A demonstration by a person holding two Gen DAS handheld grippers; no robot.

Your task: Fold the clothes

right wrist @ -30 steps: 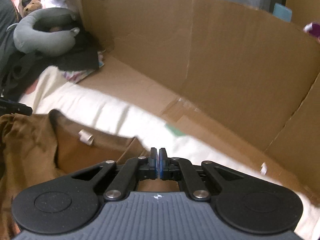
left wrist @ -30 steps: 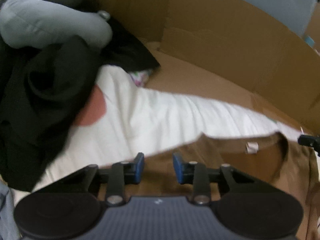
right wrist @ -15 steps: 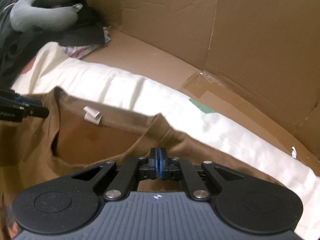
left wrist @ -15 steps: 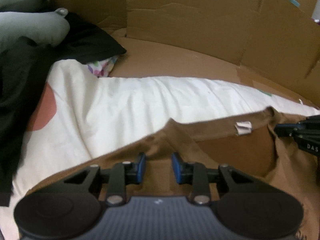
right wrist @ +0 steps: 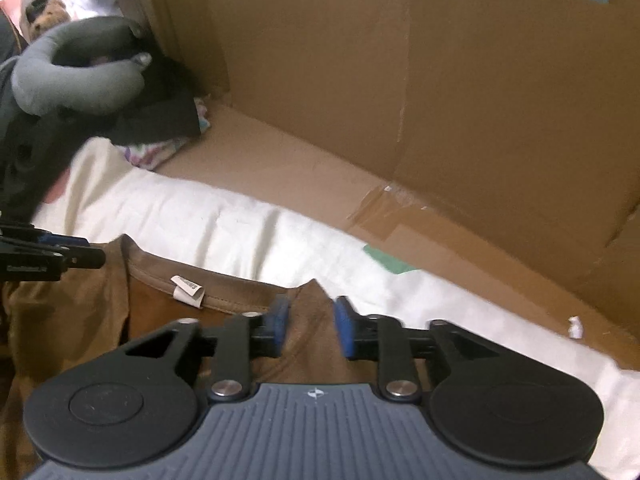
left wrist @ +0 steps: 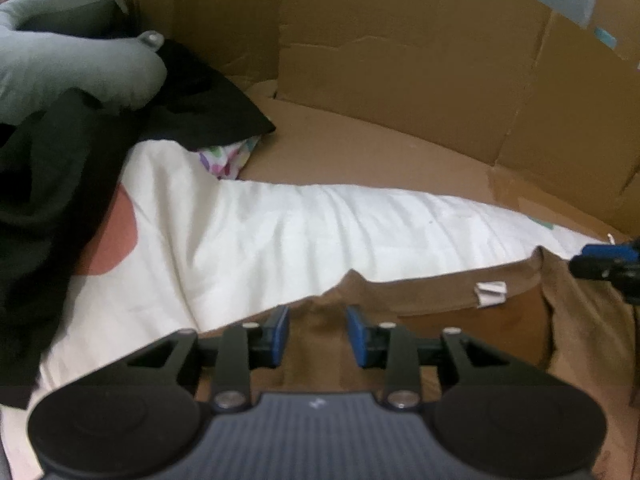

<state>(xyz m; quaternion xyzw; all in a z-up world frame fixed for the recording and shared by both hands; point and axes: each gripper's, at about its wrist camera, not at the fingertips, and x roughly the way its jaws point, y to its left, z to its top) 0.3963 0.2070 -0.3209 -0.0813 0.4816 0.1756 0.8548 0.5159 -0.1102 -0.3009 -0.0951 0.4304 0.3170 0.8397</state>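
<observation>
Right gripper [right wrist: 307, 322] was pinched shut on the shoulder of the brown t-shirt [right wrist: 168, 316] half a sec ago; now its jaws stand apart w/ the cloth peak lying loose between them. So it has let go. Left gripper [left wrist: 317, 332] is likewise spread, as it was a sec ago, straddling the other shoulder peak w/o gripping. Both tools released, one at each shoulder, collar and its white neck tag [right wrist: 187, 290] between them.

My read: the shirt has just been laid down, neck edge toward the far side, prob. spread flat for folding. How much of the body below the collar is already folded can't be seen, since both cams look past it.

Surface: shirt lies on a white sheet [left wrist: 320, 232] w/ a reddish round patch at its left end. Beyond it, flattened cardboard [right wrist: 360, 92] runs as floor and back wall. Far left: pile of dark clothes [left wrist: 48, 168] w/ a grey neck pillow [left wrist: 76, 68] on top, some patterned fabric poking out under it. Room dim, views a bit blurred.
</observation>
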